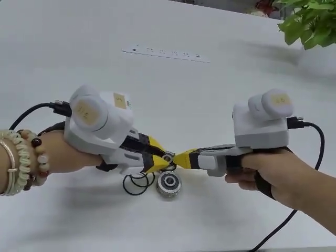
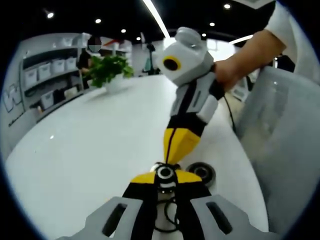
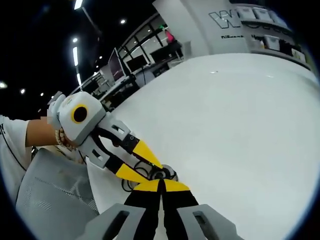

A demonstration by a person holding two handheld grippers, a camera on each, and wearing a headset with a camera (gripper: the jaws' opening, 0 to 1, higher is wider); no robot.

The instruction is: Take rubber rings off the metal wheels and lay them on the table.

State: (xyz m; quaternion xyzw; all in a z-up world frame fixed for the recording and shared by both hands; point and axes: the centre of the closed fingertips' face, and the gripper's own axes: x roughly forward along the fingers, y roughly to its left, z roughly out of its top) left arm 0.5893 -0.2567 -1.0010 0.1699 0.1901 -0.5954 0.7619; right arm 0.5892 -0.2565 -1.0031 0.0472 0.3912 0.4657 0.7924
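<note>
"So, where does the wheel sit?"

"Raised off the desk [image 1: 210, 94], it seems; the left gripper [image 1: 160, 159] is clamped on a small metal wheel [image 2: 165, 174], and the right gripper [image 1: 181, 159], its jaws pressed together, touches that wheel's rim with its tips; whether a rubber ring is caught between them cannot be told."

"And the rest?"

"A second wheel [image 1: 169, 185] lies on the desk just below the tips, with loose rubber rings [image 1: 135, 184] beside it."

"What could spoil it?"

"Likely the tips sliding off the rim, so no ring lifts; or a hard pull twisting the wheel out of the left gripper's hold and dropping it onto the laid rings; a stretched ring could also snap away across the desk."
</note>
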